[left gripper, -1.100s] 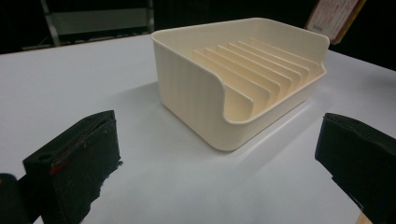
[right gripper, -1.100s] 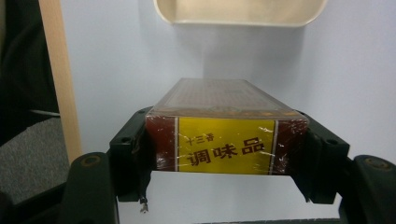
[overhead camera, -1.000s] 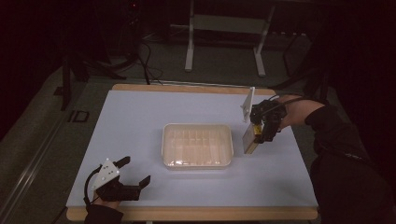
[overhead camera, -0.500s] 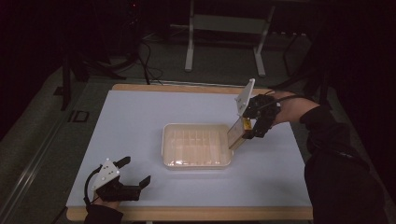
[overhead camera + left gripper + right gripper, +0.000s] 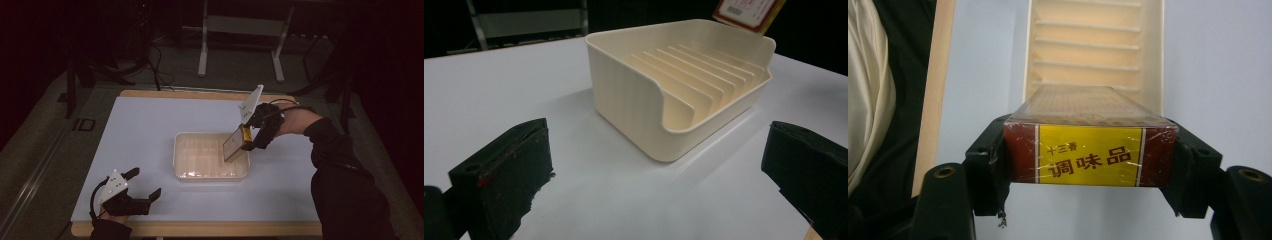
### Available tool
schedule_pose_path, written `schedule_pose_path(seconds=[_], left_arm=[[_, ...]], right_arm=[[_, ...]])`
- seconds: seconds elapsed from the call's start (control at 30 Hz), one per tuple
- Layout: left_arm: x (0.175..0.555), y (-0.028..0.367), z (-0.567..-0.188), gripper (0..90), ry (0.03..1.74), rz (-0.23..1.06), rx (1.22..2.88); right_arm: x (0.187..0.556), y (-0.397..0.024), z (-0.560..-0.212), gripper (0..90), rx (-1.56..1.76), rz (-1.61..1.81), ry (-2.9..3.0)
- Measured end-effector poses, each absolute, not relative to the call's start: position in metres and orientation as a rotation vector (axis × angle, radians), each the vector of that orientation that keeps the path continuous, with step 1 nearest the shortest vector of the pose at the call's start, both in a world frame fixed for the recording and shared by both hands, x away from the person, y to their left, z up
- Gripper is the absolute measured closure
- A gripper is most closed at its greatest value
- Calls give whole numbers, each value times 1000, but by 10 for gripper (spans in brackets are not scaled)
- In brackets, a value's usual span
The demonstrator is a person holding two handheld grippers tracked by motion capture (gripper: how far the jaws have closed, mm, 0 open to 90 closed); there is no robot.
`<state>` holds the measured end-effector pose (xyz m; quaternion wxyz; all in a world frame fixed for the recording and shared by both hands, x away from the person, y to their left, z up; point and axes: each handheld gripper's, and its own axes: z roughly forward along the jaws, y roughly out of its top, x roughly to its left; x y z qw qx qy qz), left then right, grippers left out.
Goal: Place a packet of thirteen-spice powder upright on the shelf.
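My right gripper (image 5: 248, 141), clamped on the box (image 5: 234, 145), has carried it leftward from the desk (image 5: 150, 125) to above the tray's (image 5: 210, 175) right end, right of centre frame. Insertion appears imminent. My left gripper (image 5: 142, 186) rests wide, empty, lower left.

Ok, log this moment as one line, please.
right claw: shut on red-and-yellow wrapped flat box | box tilted over cream slotted plastic tray | left claw: open, empty

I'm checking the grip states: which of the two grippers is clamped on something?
The right gripper, over the slotted cream tray: its jaws pinch a red-and-yellow box by its sides. The left gripper rests near the table's front edge, jaws wide apart around nothing.
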<state>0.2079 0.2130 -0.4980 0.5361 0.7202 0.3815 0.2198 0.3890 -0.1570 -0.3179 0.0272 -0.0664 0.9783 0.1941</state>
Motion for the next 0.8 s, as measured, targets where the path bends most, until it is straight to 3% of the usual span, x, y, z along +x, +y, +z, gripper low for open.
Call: schedule_pose_path(seconds=[0.8], left_arm=[[207, 213, -498, 1, 902, 519, 1715]], right_arm=[[396, -103, -341, 320, -278, 818, 2993]])
